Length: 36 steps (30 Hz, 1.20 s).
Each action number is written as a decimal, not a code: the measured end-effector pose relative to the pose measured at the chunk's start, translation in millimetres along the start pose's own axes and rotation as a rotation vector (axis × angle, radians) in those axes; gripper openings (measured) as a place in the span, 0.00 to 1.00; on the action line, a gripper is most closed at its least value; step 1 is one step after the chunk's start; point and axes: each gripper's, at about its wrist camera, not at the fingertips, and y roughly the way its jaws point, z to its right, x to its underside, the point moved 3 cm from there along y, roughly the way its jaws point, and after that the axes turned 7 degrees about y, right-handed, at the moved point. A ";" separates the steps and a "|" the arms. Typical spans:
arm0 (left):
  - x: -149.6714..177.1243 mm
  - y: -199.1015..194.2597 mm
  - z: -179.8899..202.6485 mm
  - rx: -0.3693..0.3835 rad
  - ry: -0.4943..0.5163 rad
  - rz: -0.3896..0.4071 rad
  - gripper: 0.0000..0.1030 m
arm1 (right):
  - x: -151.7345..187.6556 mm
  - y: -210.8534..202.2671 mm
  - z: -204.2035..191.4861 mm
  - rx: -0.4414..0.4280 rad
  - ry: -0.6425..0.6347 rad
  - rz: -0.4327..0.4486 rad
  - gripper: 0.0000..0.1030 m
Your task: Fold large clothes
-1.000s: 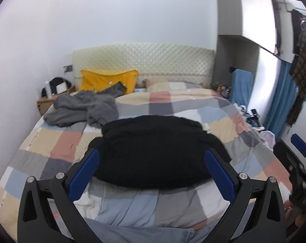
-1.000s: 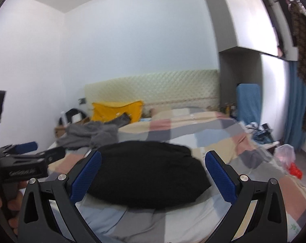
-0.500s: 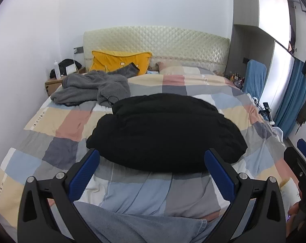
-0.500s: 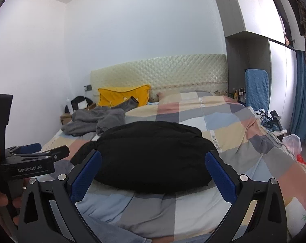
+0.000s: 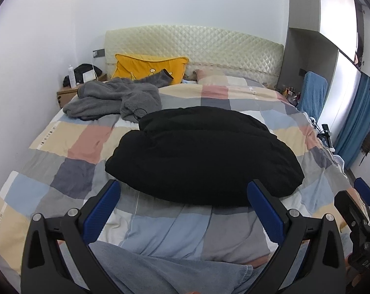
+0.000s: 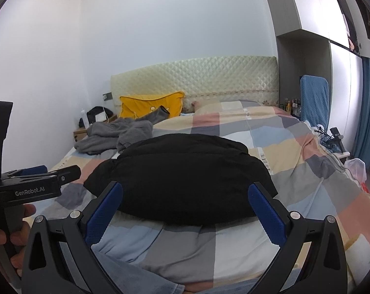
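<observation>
- On the bed with the pastel checked quilt (image 5: 87, 144), the bulky black padded garment (image 5: 204, 156) lay in a folded mound across the middle, touching neither tool.
- The left tongs (image 5: 185, 210) hung over the near edge of the bed with their blue-padded fingers (image 5: 100, 210) spread wide apart and nothing between them.
- The right tongs (image 6: 185, 213) were likewise spread apart and empty, with the black garment framed beyond them.
- Behind the black garment, a rumpled grey fleece garment (image 5: 114, 100) lay towards the bed's left side, near a yellow cushion (image 5: 148, 67) propped against the cream quilted headboard (image 5: 197, 46).
- Only the right wrist view showed the person's left hand (image 6: 12, 232) gripping the handle of the left tool, whose side read "GenRobot.AI".
- Only the left wrist view showed the right tool as a dark shape at its lower right edge.
- The right wrist view alone took in a white plastic bag (image 6: 356, 169) beside the bed's right side.
- Both views showed a blue towel-covered chair back (image 6: 314, 98) by the grey wardrobe and a wooden nightstand (image 5: 67, 94) at the left.
</observation>
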 end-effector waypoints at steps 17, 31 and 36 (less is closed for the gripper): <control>-2.8 -6.1 6.0 0.021 0.021 0.008 1.00 | -1.4 -7.6 5.9 0.020 0.017 0.024 1.00; -2.2 -8.4 9.0 0.038 0.016 -0.006 1.00 | -1.1 -4.0 6.8 0.009 0.031 0.004 1.00; -1.9 -8.4 10.0 0.039 0.013 -0.007 1.00 | -2.1 -4.5 6.1 0.014 0.031 0.012 1.00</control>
